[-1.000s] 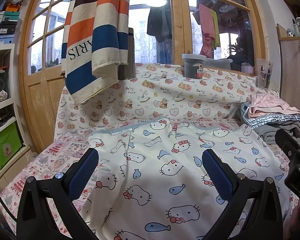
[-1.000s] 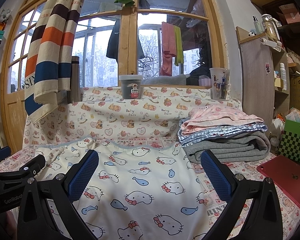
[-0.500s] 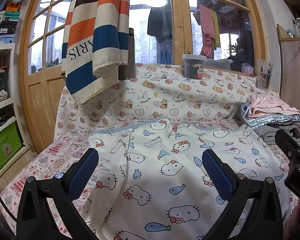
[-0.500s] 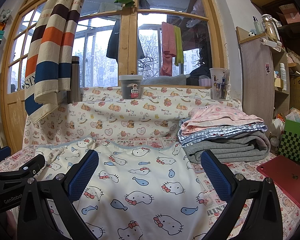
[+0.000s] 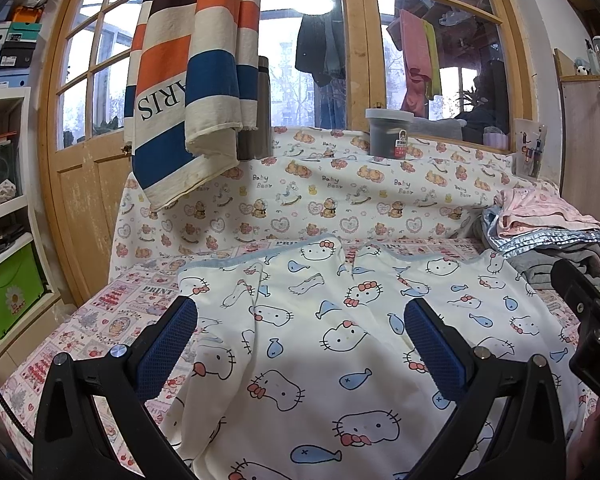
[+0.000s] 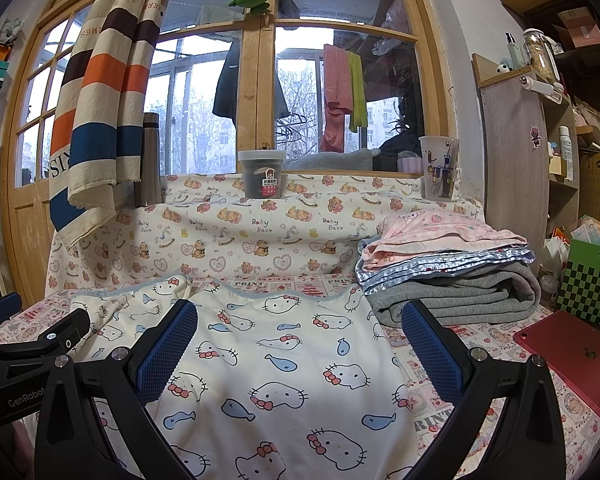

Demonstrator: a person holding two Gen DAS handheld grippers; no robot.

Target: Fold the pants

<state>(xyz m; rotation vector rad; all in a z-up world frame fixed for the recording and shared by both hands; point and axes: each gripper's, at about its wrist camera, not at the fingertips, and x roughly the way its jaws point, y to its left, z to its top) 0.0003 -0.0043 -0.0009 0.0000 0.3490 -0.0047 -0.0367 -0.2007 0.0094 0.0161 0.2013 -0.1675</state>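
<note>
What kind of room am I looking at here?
Probably a lived-in home room, perhaps a bedroom: a bed or bench under a cartoon sheet, a pile of folded clothes, laundry hanging beyond the wooden window, and cluttered shelves.

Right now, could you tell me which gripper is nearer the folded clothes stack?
Right. The right gripper hovers beside the stack, while the left gripper sits across the pants.

Backlit window [image 6: 204,120], sharp, fisheye edges
</note>
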